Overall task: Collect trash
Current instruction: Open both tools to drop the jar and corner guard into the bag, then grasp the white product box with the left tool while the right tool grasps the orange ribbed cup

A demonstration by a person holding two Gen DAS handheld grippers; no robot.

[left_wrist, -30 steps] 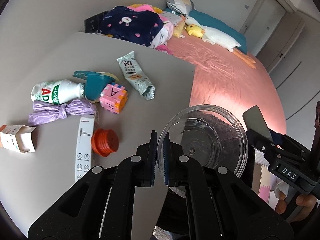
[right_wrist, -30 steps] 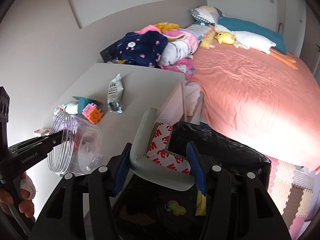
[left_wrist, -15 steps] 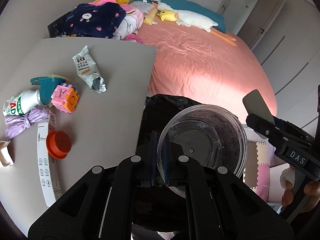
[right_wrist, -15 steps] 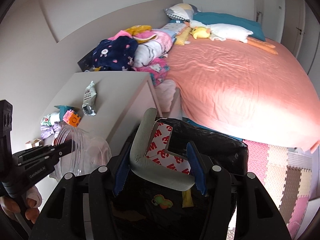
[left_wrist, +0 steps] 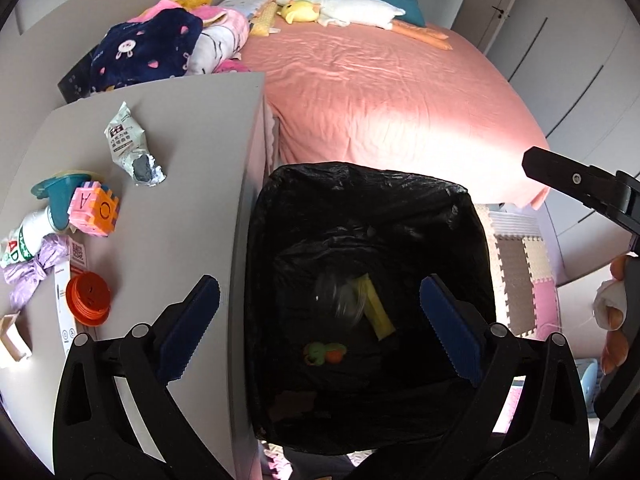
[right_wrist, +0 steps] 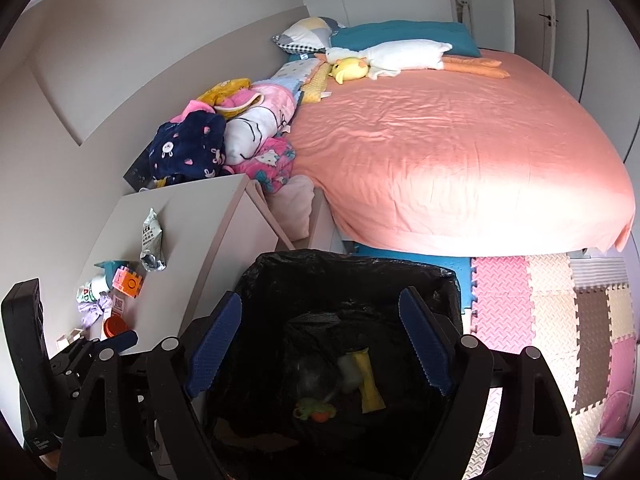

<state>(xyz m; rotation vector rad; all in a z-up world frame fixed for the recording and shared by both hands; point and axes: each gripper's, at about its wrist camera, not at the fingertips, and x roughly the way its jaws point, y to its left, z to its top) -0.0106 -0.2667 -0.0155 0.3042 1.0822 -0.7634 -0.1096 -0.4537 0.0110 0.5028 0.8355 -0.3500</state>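
Observation:
A bin lined with a black bag (left_wrist: 280, 208) (right_wrist: 448, 280) stands beside the grey table (left_wrist: 188, 224). My left gripper (left_wrist: 320, 324) and my right gripper (right_wrist: 318, 344) both hang open and empty over the bin's mouth. Inside the bin, a clear plastic jar (left_wrist: 340, 300) (right_wrist: 316, 380) shows blurred, beside a yellow wrapper (left_wrist: 376, 308) (right_wrist: 370, 384) and a small green-and-orange toy (left_wrist: 324, 352). On the table lie a silver snack wrapper (left_wrist: 128, 144), an orange lid (left_wrist: 88, 298), a purple bag (left_wrist: 36, 272), a white bottle (left_wrist: 24, 236) and a long white box (left_wrist: 66, 312).
A pink-and-orange letter block (left_wrist: 94, 212) and a teal dish (left_wrist: 60, 194) sit on the table. A small carton (left_wrist: 12, 336) is at its left edge. The pink bed (left_wrist: 380, 92) lies behind the bin. Foam floor mats (right_wrist: 552, 312) lie to the right.
Both grippers moved over the bin and opened. The left let go of the clear jar and the right let go of the grey tape piece; both dropped into the bin.

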